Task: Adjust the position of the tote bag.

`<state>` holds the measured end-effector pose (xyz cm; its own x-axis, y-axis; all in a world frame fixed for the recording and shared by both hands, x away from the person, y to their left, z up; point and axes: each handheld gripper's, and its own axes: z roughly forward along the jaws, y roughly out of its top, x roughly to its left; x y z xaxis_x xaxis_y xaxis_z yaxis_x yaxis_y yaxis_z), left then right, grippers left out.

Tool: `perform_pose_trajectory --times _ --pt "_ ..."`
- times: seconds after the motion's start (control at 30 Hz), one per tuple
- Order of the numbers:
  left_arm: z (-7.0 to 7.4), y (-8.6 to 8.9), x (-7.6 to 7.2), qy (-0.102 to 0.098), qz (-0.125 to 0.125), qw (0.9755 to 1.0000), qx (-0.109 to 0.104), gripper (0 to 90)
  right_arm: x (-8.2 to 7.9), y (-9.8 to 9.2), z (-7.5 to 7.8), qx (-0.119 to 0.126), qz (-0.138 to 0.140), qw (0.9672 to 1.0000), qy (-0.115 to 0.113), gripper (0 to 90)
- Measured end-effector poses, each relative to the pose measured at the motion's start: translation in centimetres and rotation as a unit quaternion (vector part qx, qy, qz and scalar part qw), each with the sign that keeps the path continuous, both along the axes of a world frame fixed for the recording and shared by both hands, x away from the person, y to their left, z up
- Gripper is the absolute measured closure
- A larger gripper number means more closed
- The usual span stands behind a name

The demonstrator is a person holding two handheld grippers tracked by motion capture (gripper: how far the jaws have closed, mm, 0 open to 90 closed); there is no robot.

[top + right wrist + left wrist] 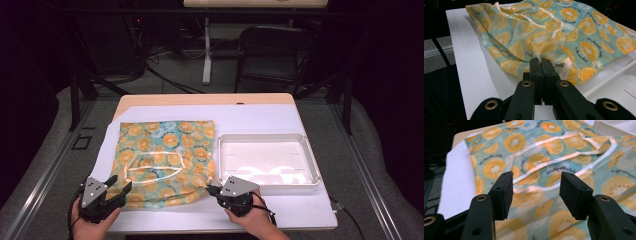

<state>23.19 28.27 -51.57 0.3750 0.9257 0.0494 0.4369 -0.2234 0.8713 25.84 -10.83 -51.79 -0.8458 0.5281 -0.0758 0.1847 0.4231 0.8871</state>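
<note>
The teal, orange-slice-printed fabric bag, lower centre, is pinched at its corner by the right gripper; the spread left gripper should be closed on the near edge.

A wooden table under a white mat stands on grey floor. Behind it a dark chair, a white post and cables. The room beyond is dim, probably black-walled
</note>
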Motion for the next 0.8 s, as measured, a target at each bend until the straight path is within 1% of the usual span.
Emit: perform_pose_trajectory --times 0.1,0.13,0.17,0.2,0.23,0.27,0.3,0.33,0.37,0.4,0.43,0.47,0.53,0.57,0.6,0.63,0.67,0.7,0.73,0.77,0.8 --pt "-0.1 1.0 -0.3 0.003 0.02 0.9998 -0.002 44.6 0.3 0.2 0.0 0.006 0.003 1.0 0.001 89.8" --pt "-0.1 1.0 -0.3 0.003 0.02 0.9998 -0.002 44.6 0.3 0.2 0.0 0.006 0.003 1.0 0.001 89.8" --pt "-0.1 1.8 -0.5 0.007 0.034 0.9994 -0.004 44.6 0.4 0.4 0.1 0.008 0.007 0.9999 0.002 89.7" --pt "-0.1 1.8 -0.5 0.007 0.034 0.9994 -0.004 44.6 0.4 0.4 0.1 0.008 0.007 0.9999 0.002 89.7" --pt "-0.2 2.6 -0.7 0.015 0.047 0.9988 -0.007 44.5 0.6 0.5 0.1 0.011 0.011 0.9999 0.001 89.7" --pt "-0.2 2.6 -0.7 0.015 0.047 0.9988 -0.007 44.5 0.6 0.6 0.2 0.011 0.012 0.9999 0.0 89.7" --pt "-0.3 2.9 -0.8 0.019 0.055 0.9982 -0.012 44.5 0.7 0.7 0.2 0.012 0.013 0.9998 0.0 89.7" --pt "-0.5 3.6 -0.9 0.024 0.067 0.9972 -0.022 44.5 0.8 0.7 0.2 0.014 0.015 0.9998 0.001 89.7" --pt "-0.5 3.6 -0.9 0.024 0.067 0.9972 -0.022 44.5 0.8 0.8 0.2 0.014 0.016 0.9998 0.002 89.6" --pt "-0.5 3.8 -1.0 0.027 0.072 0.9966 -0.027 44.5 0.8 0.8 0.2 0.014 0.016 0.9998 0.002 89.6" --pt "-0.6 4.3 -1.2 0.035 0.081 0.9956 -0.032 44.4 1.0 0.8 0.1 0.015 0.018 0.9997 0.005 89.6" --pt "-0.7 4.4 -1.2 0.036 0.085 0.9951 -0.037 44.5 1.0 0.8 0.1 0.016 0.019 0.9997 0.006 89.6" --pt "-0.8 4.5 -1.3 0.037 0.088 0.9947 -0.039 44.5 1.1 0.9 0.1 0.016 0.021 0.9996 0.007 89.6" --pt "-0.8 4.7 -1.4 0.04 0.093 0.9939 -0.043 44.4 1.1 0.9 0.0 0.014 0.022 0.9996 0.006 89.5" --pt "-0.8 4.7 -1.4 0.04 0.093 0.9939 -0.043 44.4 1.1 0.9 0.0 0.014 0.022 0.9996 0.006 89.5" --pt "-1.0 5.0 -1.5 0.045 0.098 0.9931 -0.046 44.1 1.1 0.9 0.0 0.013 0.026 0.9996 0.006 89.5" --pt "-1.0 5.0 -1.5 0.045 0.098 0.9931 -0.046 44.0 1.2 0.9 0.0 0.013 0.027 0.9995 0.006 89.4" --pt "-1.1 5.1 -1.5 0.048 0.102 0.9923 -0.051 43.8 1.2 0.9 0.0 0.013 0.027 0.9995 0.006 89.4" --pt "-1.1 5.4 -1.5 0.058 0.106 0.9911 -0.056 43.8 1.2 0.9 0.0 0.013 0.027 0.9995 0.006 89.4" --pt "-1.4 5.6 -1.4 0.068 0.112 0.9887 -0.072 43.8 1.2 0.9 0.0 0.014 0.027 0.9995 0.006 89.3" --pt "-1.5 5.7 -1.4 0.075 0.115 0.9872 -0.081 43.8 1.2 0.9 0.0 0.014 0.027 0.9995 0.006 89.3"
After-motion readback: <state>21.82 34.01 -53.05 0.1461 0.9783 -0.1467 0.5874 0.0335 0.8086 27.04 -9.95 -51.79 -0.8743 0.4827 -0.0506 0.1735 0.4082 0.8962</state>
